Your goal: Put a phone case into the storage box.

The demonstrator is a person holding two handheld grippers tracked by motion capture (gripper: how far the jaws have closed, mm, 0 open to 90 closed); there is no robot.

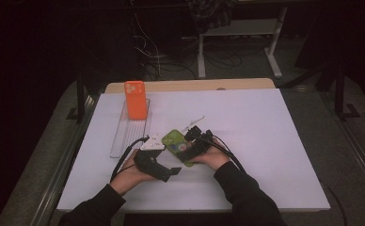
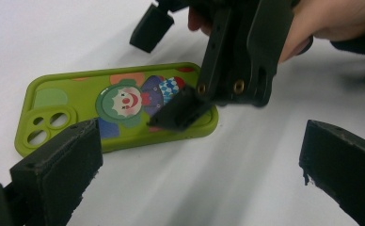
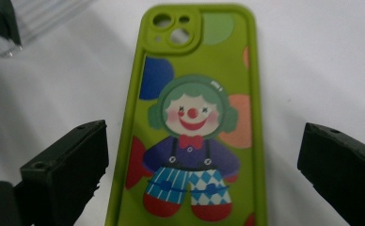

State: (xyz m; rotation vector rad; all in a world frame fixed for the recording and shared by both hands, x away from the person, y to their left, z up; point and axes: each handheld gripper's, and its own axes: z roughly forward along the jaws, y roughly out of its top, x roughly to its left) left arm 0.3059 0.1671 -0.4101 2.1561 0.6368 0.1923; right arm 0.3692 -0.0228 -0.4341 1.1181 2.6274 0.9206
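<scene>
Here, right gripper (image 3: 197, 174) straddles green case (image 3: 194, 117)

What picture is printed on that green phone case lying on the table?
The green phone case shows a green-haired clown in blue chequered trousers among coloured balloons, clearest in the right gripper view.

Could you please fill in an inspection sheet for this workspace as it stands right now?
Surface: white sheet over a wooden table, flat.
Job's things: green case with a clown print, lying flat, camera holes away from the person; orange case standing upright in a clear rack.
Clutter: a small white item beyond the green case, too small to identify.
Tongs: left tongs open beside the green case; right tongs open, jaws either side of the green case, not closed on it.
Cables: a black cable loops from the left tongs, another from the right.
Surroundings: dark floor, desk legs and loose wires behind.
</scene>
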